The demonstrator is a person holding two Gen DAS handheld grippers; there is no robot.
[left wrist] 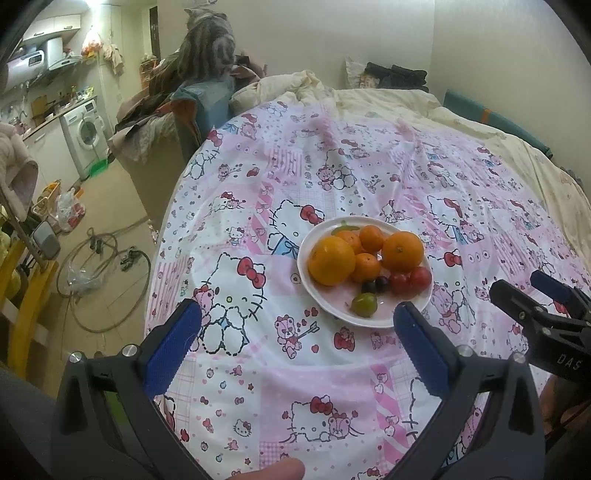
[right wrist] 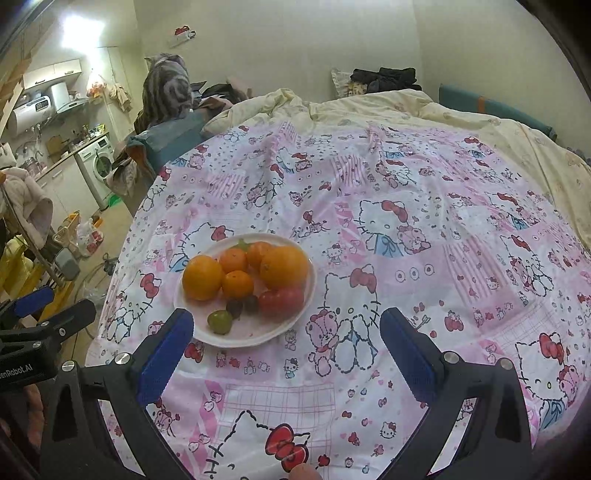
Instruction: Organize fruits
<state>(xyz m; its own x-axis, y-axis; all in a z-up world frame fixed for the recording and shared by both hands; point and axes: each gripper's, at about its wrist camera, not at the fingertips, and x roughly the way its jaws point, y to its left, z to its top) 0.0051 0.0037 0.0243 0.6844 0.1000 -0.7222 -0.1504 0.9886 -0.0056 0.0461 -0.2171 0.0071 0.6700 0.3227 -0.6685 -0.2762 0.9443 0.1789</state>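
I'm seeing a dim, warm indoor cast in both views, with a ceiling light (right wrist: 83,27) blowing out at the upper left. The fisheye is bending the bed (left wrist: 369,177) outward, corners are vignetting black, and far edges are smearing soft.

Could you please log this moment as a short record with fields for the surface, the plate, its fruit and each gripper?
surface: bed with pink cartoon-print sheet
plate: white plate, on the sheet ahead of both grippers
fruit: two large oranges, three small tangerines, two red tomatoes, two dark grapes, one green fruit
left gripper: jaws open, holding nothing
right gripper: jaws open, holding nothing
background: grey tabby cat, washing machine
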